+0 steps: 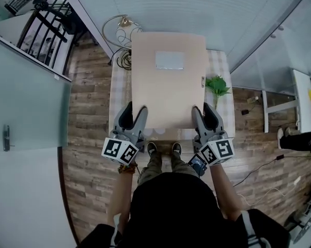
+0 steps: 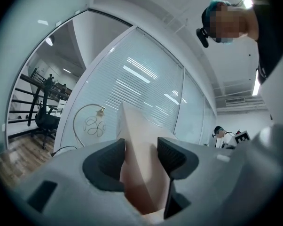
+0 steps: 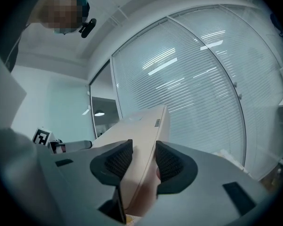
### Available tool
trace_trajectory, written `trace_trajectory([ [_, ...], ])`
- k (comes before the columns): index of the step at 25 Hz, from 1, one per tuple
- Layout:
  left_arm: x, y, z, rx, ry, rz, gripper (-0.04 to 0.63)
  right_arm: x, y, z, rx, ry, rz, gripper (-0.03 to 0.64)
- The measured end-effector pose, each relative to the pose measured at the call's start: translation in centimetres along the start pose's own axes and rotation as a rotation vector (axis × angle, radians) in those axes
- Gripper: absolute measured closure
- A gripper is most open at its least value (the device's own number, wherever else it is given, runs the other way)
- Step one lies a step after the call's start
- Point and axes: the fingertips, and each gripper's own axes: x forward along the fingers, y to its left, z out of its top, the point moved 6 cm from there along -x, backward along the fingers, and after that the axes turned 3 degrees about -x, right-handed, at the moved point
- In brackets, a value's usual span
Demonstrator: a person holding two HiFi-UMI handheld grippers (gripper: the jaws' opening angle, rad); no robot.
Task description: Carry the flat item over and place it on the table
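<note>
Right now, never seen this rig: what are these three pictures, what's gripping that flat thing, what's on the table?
No robot: a person holds a gripper in each hand. The head view looks down from a camera on the person's head; the other two cameras ride on the grippers and look along their jaws. The left gripper and right gripper each clamp the near edge of a flat beige box above a table with a checked cloth. A small green plant stands on the table. Whether the box touches the table yet, I cannot tell.
</note>
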Motion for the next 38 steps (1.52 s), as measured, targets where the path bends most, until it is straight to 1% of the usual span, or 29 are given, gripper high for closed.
trace_trajectory([
  [11, -2.4, 1.7, -5.7, -0.091, 0.114, 0.069, 0.370, -1.1, 0.1, -5.2, 0.024, 0.128, -0.014, 0.477],
  [18, -2.9, 2.2, -7.7, -0.129, 0.149, 0.087, 0.370, -1.6, 0.0, -7.0, 0.038, 0.173, -0.031, 0.477],
  [24, -1.2, 2.2, -6.8, -0.100, 0.137, 0.066, 0.371, -0.8, -1.0, -6.7, 0.040, 0.166, -0.045, 0.477],
  [32, 1.2, 2.6, -4.9, -0.076, 0.102, 0.046, 0.371, 1.3, -2.1, -4.9, 0.014, 0.122, -0.031, 0.477],
  [38, 4.0, 3.0, -3.3, -0.054, 0.069, 0.025, 0.371, 3.4, -3.4, -3.1, -0.012, 0.073, -0.028, 0.477],
])
